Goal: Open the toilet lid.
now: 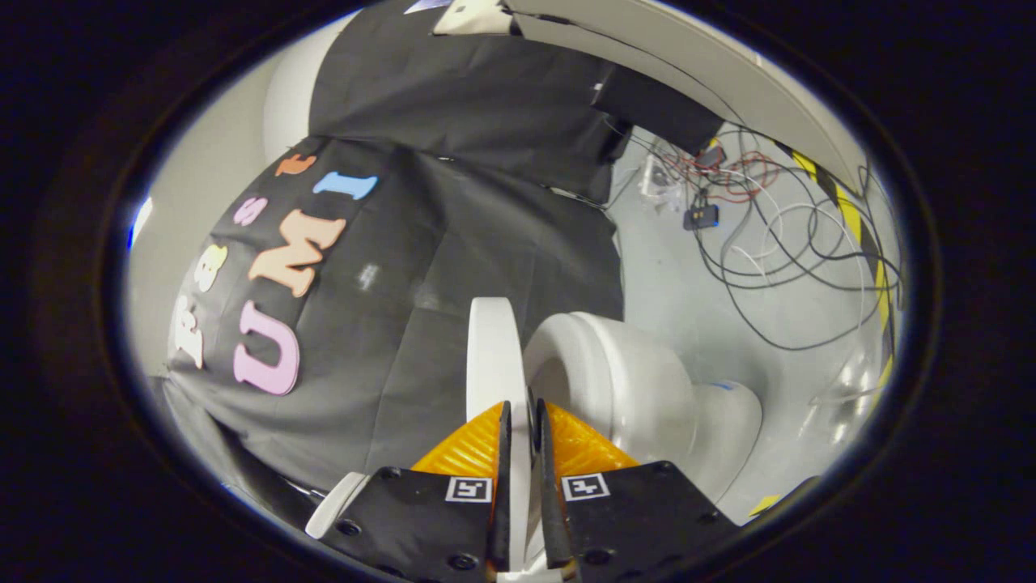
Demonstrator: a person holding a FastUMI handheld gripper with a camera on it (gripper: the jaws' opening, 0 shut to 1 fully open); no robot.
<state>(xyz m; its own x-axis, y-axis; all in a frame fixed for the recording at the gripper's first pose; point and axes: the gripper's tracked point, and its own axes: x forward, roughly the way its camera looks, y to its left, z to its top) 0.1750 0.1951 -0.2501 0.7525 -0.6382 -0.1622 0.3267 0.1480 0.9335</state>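
The white toilet lid [495,348] stands raised on edge, rising straight up from between my fingers. My gripper [520,421] is shut on the lid's edge, one finger on each face. To the right of the lid sits the white toilet bowl with its seat [615,372], its opening turned toward the lid. The view is rolled, so the floor appears off to the right. The lid's hinge is hidden behind my fingers.
The black cloth wall [453,243] hangs close behind the lid. Beyond the bowl, the grey floor [688,283] carries a tangle of cables [769,235] and a small box. A yellow-black tape stripe [854,219] runs along the floor's far side.
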